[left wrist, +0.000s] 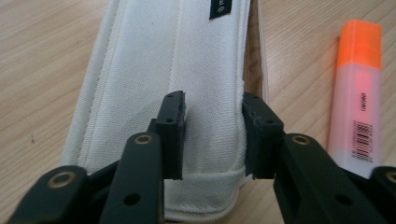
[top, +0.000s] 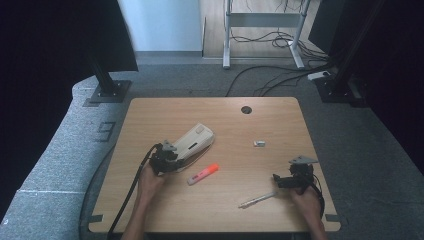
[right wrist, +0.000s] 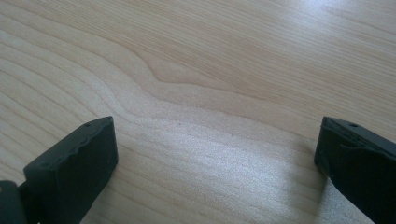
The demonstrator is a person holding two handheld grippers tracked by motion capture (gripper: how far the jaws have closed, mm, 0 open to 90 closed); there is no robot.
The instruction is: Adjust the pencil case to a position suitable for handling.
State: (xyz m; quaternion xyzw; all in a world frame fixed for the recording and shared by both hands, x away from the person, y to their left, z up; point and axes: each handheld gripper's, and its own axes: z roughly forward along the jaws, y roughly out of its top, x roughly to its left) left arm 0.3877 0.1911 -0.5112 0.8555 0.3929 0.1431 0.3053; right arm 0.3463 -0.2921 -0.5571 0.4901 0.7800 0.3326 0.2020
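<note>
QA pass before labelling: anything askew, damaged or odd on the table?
Nothing damaged or spilled. The white fabric pencil case lies diagonally, its near end pinched by the left gripper. The orange highlighter, silver pen and small grey eraser-like block lie scattered.

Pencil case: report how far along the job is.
Done: nothing is packed. The highlighter, the pen and the small eraser-like piece lie loose on the table.
In hand: the left hand-held gripper straddles the near end of the white pencil case, its jaws either side of the fabric.
Left: probably opening the case and loading the items. The right hand-held gripper is open over bare wood.
</note>
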